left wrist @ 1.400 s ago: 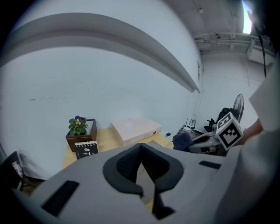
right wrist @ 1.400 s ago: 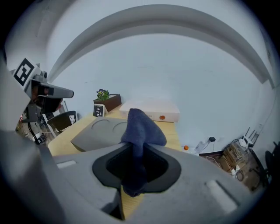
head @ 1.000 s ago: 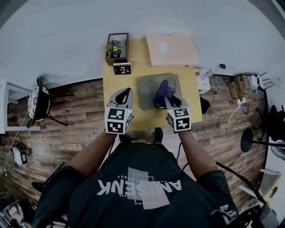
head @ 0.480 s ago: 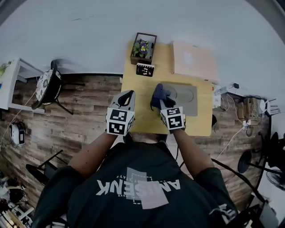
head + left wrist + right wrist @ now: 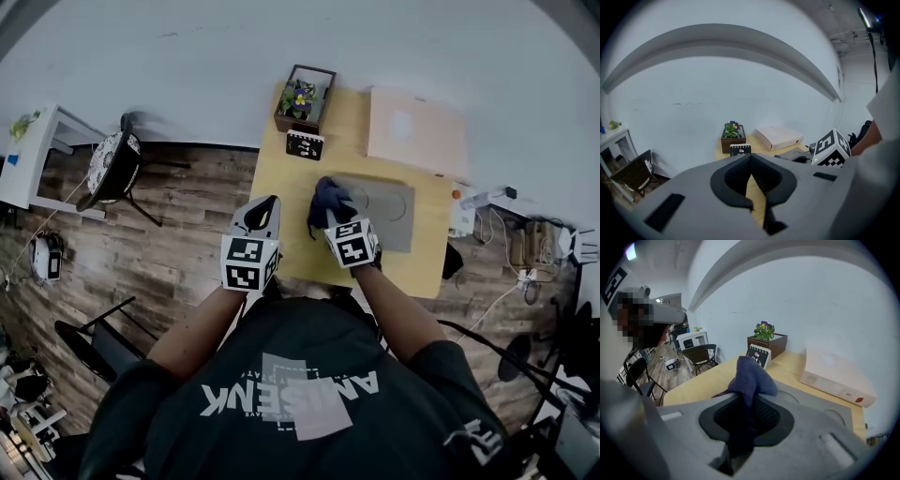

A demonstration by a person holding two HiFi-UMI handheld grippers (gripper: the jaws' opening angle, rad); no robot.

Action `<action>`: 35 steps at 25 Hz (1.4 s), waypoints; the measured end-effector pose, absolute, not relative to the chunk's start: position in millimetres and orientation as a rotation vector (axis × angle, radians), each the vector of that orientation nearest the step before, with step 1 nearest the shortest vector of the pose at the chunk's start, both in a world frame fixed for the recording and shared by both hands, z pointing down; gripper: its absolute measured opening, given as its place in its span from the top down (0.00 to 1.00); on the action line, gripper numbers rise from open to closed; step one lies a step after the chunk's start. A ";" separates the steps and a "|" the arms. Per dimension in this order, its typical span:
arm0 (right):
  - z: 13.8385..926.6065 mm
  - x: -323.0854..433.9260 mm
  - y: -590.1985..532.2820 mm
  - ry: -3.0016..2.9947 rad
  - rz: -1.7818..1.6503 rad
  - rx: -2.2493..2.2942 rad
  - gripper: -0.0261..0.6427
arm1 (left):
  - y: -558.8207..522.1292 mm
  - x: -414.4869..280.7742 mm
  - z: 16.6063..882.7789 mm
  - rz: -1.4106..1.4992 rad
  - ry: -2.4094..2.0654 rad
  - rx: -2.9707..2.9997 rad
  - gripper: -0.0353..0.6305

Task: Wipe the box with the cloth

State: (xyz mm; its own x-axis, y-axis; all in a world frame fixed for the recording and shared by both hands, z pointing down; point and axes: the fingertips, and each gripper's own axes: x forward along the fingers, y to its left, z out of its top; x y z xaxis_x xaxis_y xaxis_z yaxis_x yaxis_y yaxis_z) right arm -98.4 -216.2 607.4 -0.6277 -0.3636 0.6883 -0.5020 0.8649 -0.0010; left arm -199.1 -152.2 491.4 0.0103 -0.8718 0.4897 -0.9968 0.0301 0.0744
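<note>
Blue cloth (image 5: 326, 199) is bunched in your right tongs (image 5: 330, 214). Their jaws are clamped on its middle, so a loose wad pokes out past the tips, and that wad is what should meet the grey box (image 5: 386, 202). The wad sits over the box's left end, but neither view shows whether it presses down. I judge this flat grey box to be the one being wiped, not the pale pink box (image 5: 414, 131) behind it.

Your left tongs (image 5: 266, 208) are closed on nothing and hover over bare wood to the left. They seem parked clear of the wiping path, though from there they could steady the box if it slides.

For room, the box's long top runs away to the right, so the open stroke lies that way. The yellow surface (image 5: 281, 202) ends close beyond the box's right side and near edge. At the back, the small card (image 5: 305, 144) and the flower planter (image 5: 304, 97) stand near your left approach, so keep sweeps short of them.
</note>
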 end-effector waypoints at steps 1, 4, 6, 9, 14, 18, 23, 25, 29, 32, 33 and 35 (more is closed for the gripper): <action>608.1 -93.9 -217.4 -2.317 0.260 0.625 0.86 | -153.2 -195.0 492.2 0.418 -1.912 1.889 0.95; 610.1 -78.6 -223.2 -2.312 0.289 0.650 0.86 | -158.9 -182.5 490.5 0.410 -1.906 1.894 0.95; 612.7 -68.7 -228.7 -2.308 0.301 0.666 0.86 | -162.8 -174.6 489.2 0.421 -1.905 1.908 0.95; 613.1 -56.5 -232.6 -2.305 0.299 0.677 0.86 | -167.2 -165.5 491.0 0.428 -1.897 1.910 0.95; 611.2 -38.9 -237.0 -2.296 0.309 0.706 0.86 | -173.3 -151.2 493.1 0.451 -1.875 1.926 0.95; 608.3 -29.9 -241.1 -2.304 0.312 0.727 0.86 | -180.6 -141.0 494.1 0.459 -1.861 1.947 0.95; 604.6 -8.0 -248.2 -2.296 0.329 0.782 0.86 | -189.3 -125.8 497.5 0.472 -1.831 1.974 0.95; 606.2 4.9 -252.2 -2.278 0.342 0.812 0.86 | -193.3 -119.1 499.5 0.480 -1.814 1.989 0.95; 609.3 30.7 -260.0 -2.243 0.368 0.881 0.86 | -200.2 -105.8 503.5 0.493 -1.777 2.019 0.95; 607.2 48.2 -264.5 -2.220 0.414 0.926 0.86 | -207.5 -95.1 503.3 0.497 -1.751 2.048 0.95; 607.4 53.8 -266.4 -2.214 0.427 0.938 0.86 | -210.7 -91.7 502.9 0.498 -1.743 2.059 0.95; 606.6 63.0 -270.4 -2.207 0.443 0.961 0.86 | -217.3 -85.2 502.3 0.499 -1.728 2.079 0.95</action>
State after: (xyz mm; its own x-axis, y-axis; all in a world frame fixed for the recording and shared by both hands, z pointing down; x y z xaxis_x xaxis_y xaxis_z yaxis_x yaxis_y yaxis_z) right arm 63.0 -270.4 606.6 -0.4960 -0.5105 0.7025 -0.7421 0.6692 -0.0376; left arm -85.2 -217.3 502.3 0.1765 -0.8452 0.5045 -0.9840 -0.1637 0.0699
